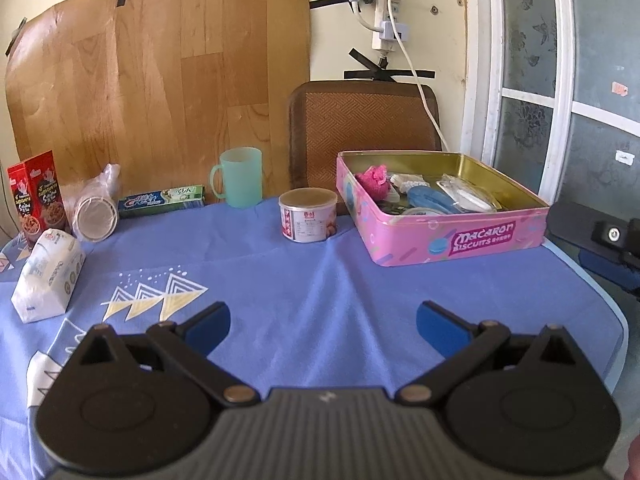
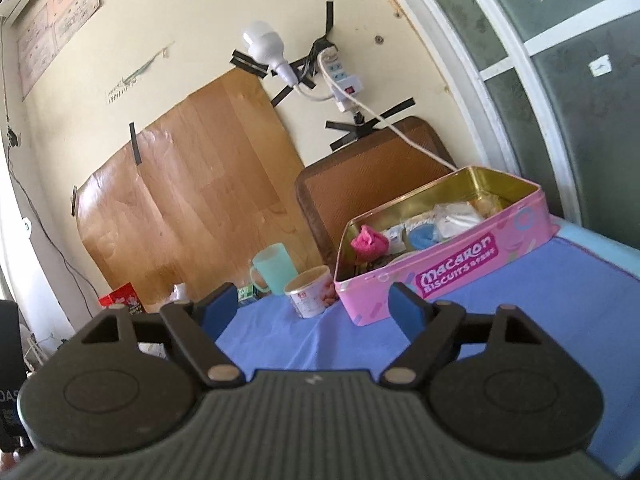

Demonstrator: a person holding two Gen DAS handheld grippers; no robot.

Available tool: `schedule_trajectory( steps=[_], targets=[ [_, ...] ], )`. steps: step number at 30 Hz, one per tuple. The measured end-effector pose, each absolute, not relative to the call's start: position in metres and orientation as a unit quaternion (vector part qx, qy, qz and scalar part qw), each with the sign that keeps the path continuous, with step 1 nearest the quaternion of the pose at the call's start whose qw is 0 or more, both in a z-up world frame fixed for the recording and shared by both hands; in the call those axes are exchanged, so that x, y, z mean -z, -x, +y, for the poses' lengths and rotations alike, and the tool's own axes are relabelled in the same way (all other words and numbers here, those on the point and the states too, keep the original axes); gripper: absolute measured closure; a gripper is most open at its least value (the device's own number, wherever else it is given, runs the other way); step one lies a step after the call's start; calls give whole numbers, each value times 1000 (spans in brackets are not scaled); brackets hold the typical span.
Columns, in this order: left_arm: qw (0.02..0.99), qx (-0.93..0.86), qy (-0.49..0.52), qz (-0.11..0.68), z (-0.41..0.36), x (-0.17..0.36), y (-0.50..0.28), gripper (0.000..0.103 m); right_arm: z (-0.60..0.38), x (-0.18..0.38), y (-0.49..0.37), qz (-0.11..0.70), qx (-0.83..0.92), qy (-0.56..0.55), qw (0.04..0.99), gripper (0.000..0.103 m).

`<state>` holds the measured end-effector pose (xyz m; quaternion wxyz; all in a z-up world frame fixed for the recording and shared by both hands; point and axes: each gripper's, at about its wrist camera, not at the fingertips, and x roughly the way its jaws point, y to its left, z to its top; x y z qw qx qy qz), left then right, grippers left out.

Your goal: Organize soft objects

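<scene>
The tabletop (image 1: 304,280) under its blue cloth lies bare across the near middle, with its rounded edge falling away at the near right. The left gripper (image 1: 323,320) hangs over that bare stretch, fingers spread with nothing between them. The right gripper (image 2: 310,306) is also spread and holds nothing. The pink tin (image 1: 460,236) stands far right near the edge, lid off, holding a pink soft thing (image 1: 374,178) and other small items. A can (image 1: 307,216) sits just left of it, with a cup (image 1: 240,178) beyond. Boxes and a tissue pack (image 1: 46,276) crowd the left edge. A wall and a chair back stand behind.
</scene>
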<state>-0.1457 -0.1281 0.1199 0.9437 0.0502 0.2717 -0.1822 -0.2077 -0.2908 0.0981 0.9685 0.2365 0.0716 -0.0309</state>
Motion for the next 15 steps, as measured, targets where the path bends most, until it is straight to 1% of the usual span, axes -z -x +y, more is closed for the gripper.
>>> schedule_trajectory(
  steps=[15],
  targets=[
    [947, 195, -63, 248, -132, -129, 171, 0, -299, -91, 220, 63, 43, -242, 967, 19]
  ],
)
